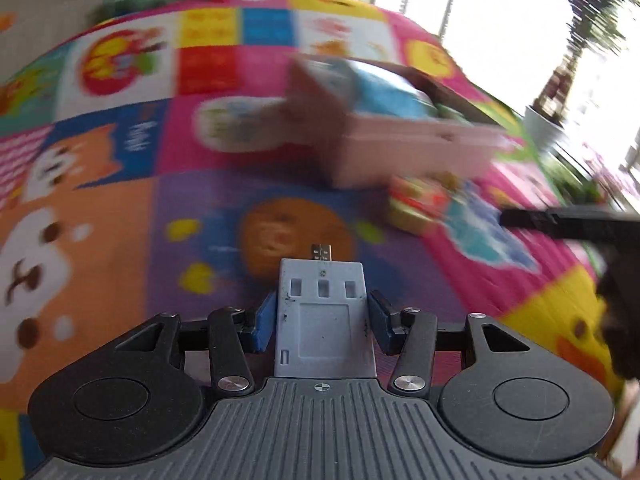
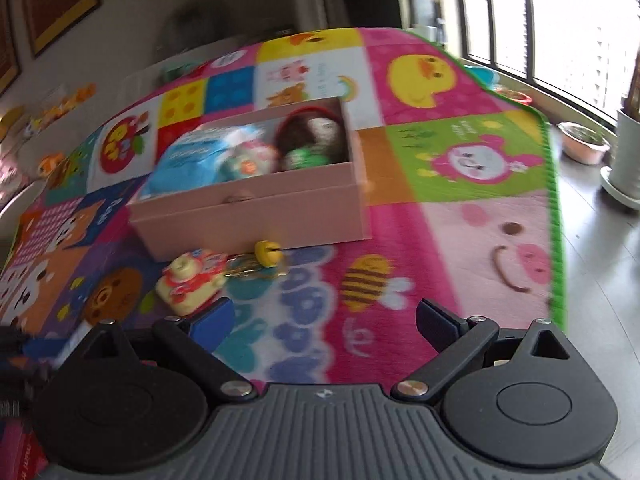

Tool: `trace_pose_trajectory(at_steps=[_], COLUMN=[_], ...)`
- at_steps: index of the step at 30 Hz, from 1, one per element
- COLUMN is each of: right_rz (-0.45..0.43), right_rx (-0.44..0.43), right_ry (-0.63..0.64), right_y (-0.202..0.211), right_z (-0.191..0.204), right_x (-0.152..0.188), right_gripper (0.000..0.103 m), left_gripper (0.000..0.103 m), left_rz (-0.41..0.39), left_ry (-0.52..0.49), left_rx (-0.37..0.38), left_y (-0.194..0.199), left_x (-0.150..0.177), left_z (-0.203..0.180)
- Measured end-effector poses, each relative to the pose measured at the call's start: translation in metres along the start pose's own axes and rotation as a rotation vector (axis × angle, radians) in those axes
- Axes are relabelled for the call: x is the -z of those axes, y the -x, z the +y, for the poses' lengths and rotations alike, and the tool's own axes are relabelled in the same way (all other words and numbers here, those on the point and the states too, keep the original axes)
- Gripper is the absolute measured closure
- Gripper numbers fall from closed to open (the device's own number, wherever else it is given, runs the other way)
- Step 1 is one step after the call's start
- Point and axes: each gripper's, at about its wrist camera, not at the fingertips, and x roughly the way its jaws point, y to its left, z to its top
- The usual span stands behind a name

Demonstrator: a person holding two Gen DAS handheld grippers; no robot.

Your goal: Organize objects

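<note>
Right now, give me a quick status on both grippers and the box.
Left gripper shut on grey USB card reader. Right gripper open, nothing between the jaws. Pink box part-filled; toy camera and keys on mat, in front.

Bright window (image 2: 568, 28), grey floor (image 2: 600, 248), framed pictures (image 2: 60, 0) on the wall

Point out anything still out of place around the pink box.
Two things lie loose on the play mat just in front of the pink box rather than inside it: a small red and cream toy and a yellow round piece beside it. The box already holds soft toys.
</note>
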Motion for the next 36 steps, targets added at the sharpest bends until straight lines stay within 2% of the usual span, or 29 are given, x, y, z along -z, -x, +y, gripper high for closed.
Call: trace_pose_trajectory(at_steps=[1,4,10,13,15,17,21,26,28,29,32,34,36], right_rz=[-0.002,-0.020,0.023,0.051,0.038,0.042,0.074,0.059,0.067,0.078,0.056,0.054,0.055], right_rx=[-0.012,-0.033,-0.119,-0.106,-0.085,-0.095,-0.145,-0.058,-0.025,-0.019,-0.024,-0.032,0.025], right_ry=[0.042,0.205,0.362,0.401,0.419,0.401,0.267,0.082,0.023,0.000,-0.031,-0.043,-0.014], right_y=[-0.003,-0.010,-0.034,-0.053,-0.057,-0.057,-0.049,-0.041,-0.046,-0.049,-0.056,-0.062,-0.067], right_z=[0.011,0.045,0.071,0.074,0.072,0.066,0.042,0.004,-0.008,-0.012,-0.013,-0.010,-0.001], right_x=[-0.002,-0.007,-0.023,-0.023,-0.022,-0.026,-0.032,-0.031,-0.031,-0.032,-0.037,-0.041,-0.043], right_gripper=[0.006,0.006,0.006,0.006,0.005,0.005,0.005,0.005,0.012,0.019,0.020,0.026,0.034], left_gripper=[0.049,0.049,0.049,0.049,0.049,0.049,0.049,0.049,0.049,0.049,0.049,0.049,0.049], left_rz=[-0.018,-0.064,-0.101,-0.105,-0.107,-0.114,-0.128,-0.151,-0.152,-0.153,-0.156,-0.156,-0.157], left_ry=[0.039,0.107,0.052,0.054,0.049,0.044,0.037,0.028,0.026,0.027,0.027,0.024,0.025], left_rx=[-0.023,-0.022,-0.038,-0.029,-0.024,-0.023,-0.024,-0.026,-0.028,-0.027,-0.028,-0.030,-0.029], left_y=[-0.003,-0.008,-0.017,-0.019,-0.018,-0.018,-0.018,-0.018,-0.018,-0.018,-0.018,-0.018,-0.018], left_x=[-0.004,-0.010,-0.011,-0.011,-0.010,-0.009,-0.007,-0.003,-0.003,-0.003,-0.002,-0.002,-0.002], left_z=[0.009,0.021,0.008,0.009,0.010,0.009,0.009,0.008,0.008,0.008,0.008,0.008,0.008])
